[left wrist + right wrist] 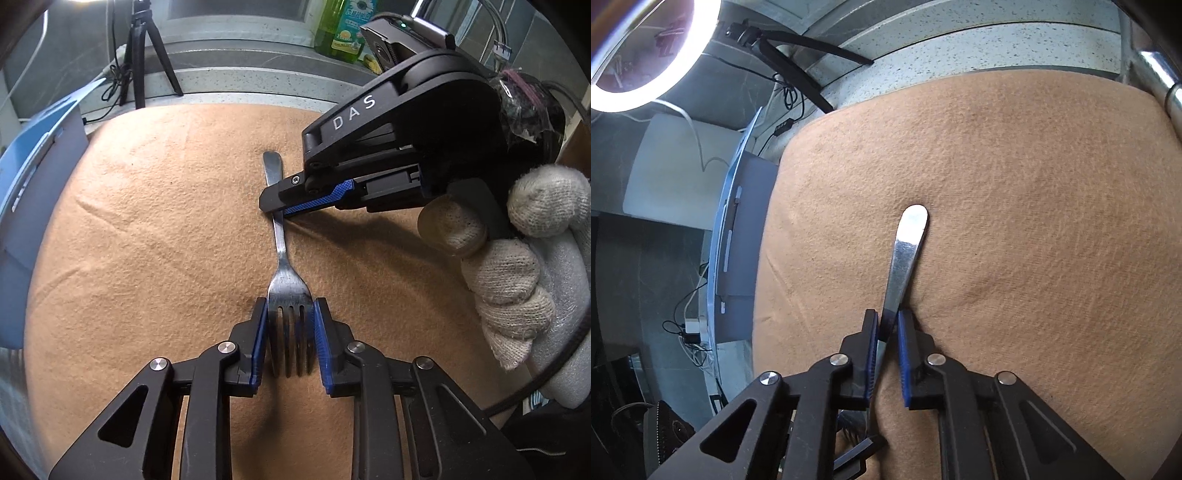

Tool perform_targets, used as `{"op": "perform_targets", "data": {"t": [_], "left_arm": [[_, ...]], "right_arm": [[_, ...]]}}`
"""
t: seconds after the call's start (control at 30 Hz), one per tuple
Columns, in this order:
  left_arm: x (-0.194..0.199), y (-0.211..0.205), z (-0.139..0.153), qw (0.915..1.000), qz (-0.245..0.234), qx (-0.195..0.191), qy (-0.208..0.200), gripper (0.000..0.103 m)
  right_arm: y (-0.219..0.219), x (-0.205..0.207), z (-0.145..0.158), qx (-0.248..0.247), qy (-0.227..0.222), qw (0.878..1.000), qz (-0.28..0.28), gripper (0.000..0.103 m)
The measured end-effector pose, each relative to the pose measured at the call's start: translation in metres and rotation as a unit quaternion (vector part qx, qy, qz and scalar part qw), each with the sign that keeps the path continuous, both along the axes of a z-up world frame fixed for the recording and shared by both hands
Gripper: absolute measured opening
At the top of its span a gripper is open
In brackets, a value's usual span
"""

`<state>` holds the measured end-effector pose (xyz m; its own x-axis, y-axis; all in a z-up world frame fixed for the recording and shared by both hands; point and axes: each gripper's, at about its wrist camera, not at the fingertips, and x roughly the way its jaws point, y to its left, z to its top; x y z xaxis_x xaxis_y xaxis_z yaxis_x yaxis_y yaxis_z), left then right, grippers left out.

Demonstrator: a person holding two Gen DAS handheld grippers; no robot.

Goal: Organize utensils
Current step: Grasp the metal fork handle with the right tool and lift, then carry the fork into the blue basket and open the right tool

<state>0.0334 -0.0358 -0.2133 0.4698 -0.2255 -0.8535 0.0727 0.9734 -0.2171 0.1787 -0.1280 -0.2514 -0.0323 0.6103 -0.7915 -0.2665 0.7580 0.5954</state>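
A steel fork (281, 246) lies on the tan cloth (155, 221), tines toward the left wrist camera. My left gripper (290, 334) has its blue pads on both sides of the tines, shut on the fork's head. My right gripper (275, 206) comes in from the right, held by a white-gloved hand (524, 258), and is closed on the fork's handle. In the right wrist view the handle (905, 254) runs forward out of my right gripper (887, 332), its rounded end resting on the cloth (1034, 221).
A blue-and-white board (33, 177) stands at the cloth's left edge. A black tripod (142, 55) and a green bottle (341, 27) stand at the back on the speckled counter (236, 83). A ring light (646, 55) glows upper left; a chrome pipe (1160, 74) is at right.
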Motion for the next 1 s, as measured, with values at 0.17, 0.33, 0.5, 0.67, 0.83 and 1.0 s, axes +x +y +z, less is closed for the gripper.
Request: {"op": "perform_targets", "data": {"t": [0.17, 0.33, 0.5, 0.67, 0.83, 1.0], "left_arm": [[0.004, 0.010, 0.002, 0.9999, 0.001, -0.013, -0.002, 0.022], [0.000, 0.021, 0.010, 0.9997, 0.005, -0.022, -0.010, 0.022], [-0.006, 0.036, 0.027, 0.9994, 0.014, -0.020, -0.026, 0.022], [-0.020, 0.058, 0.047, 0.9986, 0.025, -0.014, -0.044, 0.022], [-0.029, 0.087, 0.061, 0.9976, 0.038, -0.012, -0.057, 0.022], [-0.035, 0.122, 0.071, 0.9968, 0.049, -0.005, -0.063, 0.022]], "right_arm": [[-0.001, -0.003, 0.003, 0.005, 0.005, 1.000, -0.010, 0.009], [0.002, -0.007, 0.010, 0.019, 0.010, 1.000, -0.013, 0.009], [0.017, -0.012, 0.028, 0.035, 0.000, 0.999, -0.008, 0.008], [0.045, -0.019, 0.049, 0.050, -0.015, 0.999, 0.005, 0.008], [0.079, -0.027, 0.067, 0.061, -0.028, 0.998, 0.019, 0.008], [0.115, -0.035, 0.080, 0.071, -0.036, 0.996, 0.033, 0.008]]}}
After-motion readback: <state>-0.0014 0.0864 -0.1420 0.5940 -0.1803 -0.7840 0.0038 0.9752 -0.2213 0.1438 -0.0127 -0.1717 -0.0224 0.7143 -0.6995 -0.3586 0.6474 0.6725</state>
